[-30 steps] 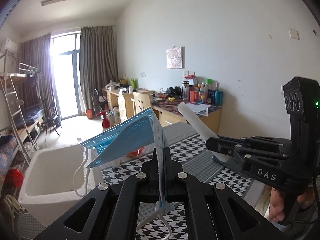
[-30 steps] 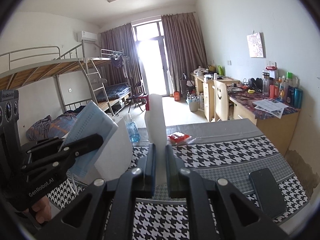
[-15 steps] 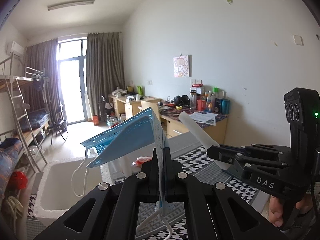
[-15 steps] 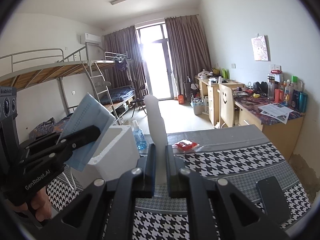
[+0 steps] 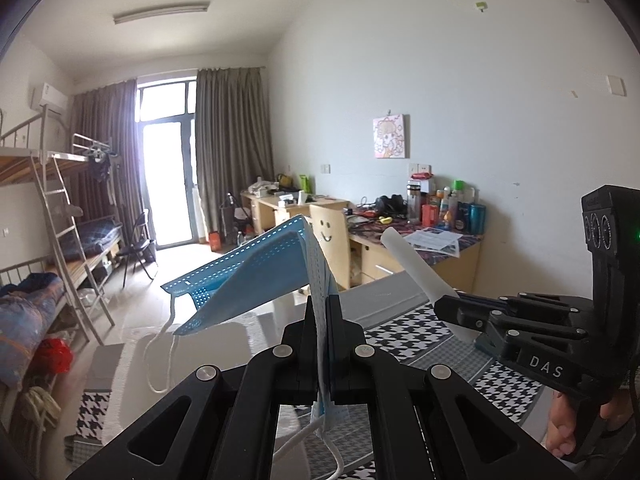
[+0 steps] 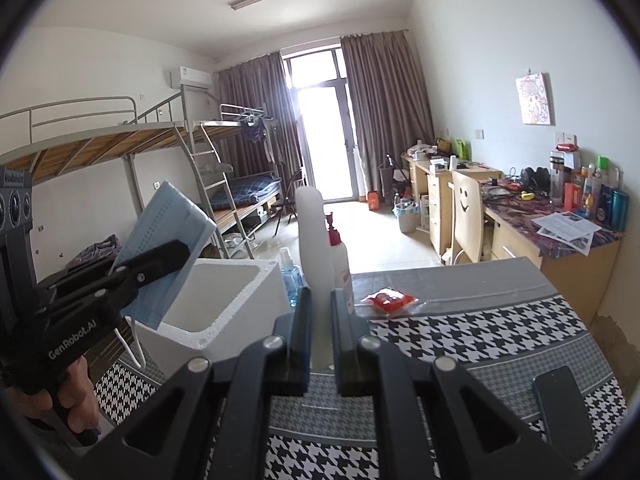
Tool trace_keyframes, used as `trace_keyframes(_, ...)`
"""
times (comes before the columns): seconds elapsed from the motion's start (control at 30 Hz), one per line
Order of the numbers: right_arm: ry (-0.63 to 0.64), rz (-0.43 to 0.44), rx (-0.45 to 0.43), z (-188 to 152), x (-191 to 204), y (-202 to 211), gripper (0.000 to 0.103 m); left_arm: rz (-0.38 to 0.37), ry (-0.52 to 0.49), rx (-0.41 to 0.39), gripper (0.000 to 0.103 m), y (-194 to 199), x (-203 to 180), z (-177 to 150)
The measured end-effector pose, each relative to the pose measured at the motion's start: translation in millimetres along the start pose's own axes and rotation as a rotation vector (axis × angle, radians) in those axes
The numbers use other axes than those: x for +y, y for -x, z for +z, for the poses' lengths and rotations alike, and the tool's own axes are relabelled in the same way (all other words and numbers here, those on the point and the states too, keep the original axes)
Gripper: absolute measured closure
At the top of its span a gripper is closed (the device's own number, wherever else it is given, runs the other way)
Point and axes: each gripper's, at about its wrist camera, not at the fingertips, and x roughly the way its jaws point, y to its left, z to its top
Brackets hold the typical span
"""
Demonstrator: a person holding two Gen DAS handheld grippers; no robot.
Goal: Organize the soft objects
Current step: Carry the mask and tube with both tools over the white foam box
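Observation:
My left gripper (image 5: 322, 320) is shut on a blue face mask (image 5: 256, 276), held up in the air with its ear loops hanging. In the right wrist view the left gripper (image 6: 176, 250) holds the mask (image 6: 168, 236) above the open white foam box (image 6: 224, 304). My right gripper (image 6: 320, 312) is shut on a white foam strip (image 6: 314, 240) that stands upright between its fingers. In the left wrist view the right gripper (image 5: 444, 308) shows with the strip (image 5: 412, 264) slanting up to the left.
The table (image 6: 460, 328) has a black-and-white houndstooth cover. On it lie a red packet (image 6: 388, 300), a dark phone (image 6: 564, 412), a blue sanitizer bottle (image 6: 290, 276) and a red-capped spray bottle (image 6: 340, 256). Bunk beds stand left, cluttered desks right.
Both grippers have risen and tilted upward with their loads; the foam box and table have dropped lower in both views. Both grips are unchanged.

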Motion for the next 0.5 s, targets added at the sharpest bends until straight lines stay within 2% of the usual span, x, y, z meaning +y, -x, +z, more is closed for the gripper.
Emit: trace_keyframes(0.5, 0.026, 0.063, 0.020, 5.9, 21.9, -20.0, 0.092, 0.091, 0.023, -0.016, 0.100, 9.3, 29.6, 2.1)
